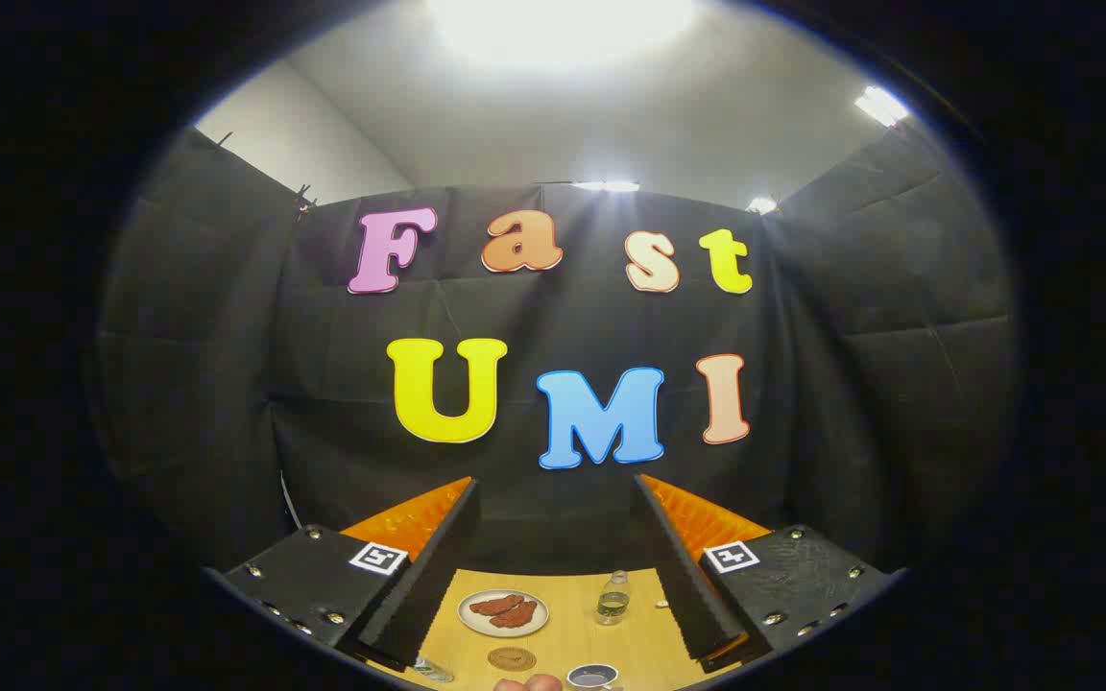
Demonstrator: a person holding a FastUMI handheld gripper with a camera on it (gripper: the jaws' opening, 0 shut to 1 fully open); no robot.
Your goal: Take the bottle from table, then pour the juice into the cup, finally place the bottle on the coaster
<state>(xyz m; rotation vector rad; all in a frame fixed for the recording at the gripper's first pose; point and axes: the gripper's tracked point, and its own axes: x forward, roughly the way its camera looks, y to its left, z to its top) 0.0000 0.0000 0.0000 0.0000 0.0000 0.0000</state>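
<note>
We see our gripper [558, 537] spread wide, holding nothing; between its fingers, down on the table [649, 633], stands the bottle [613, 597]; the coaster [512, 658] and cup [592, 677] lie nearer us.

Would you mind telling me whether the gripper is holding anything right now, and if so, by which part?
Nothing is held. The gripper has its jaws wide open and empty; the bottle stands untouched on the table, between them and farther off.

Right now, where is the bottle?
In the gripper view the bottle stands upright on the table, beyond the open fingers and nearer the right one, right of the plate, past the cup.
</note>
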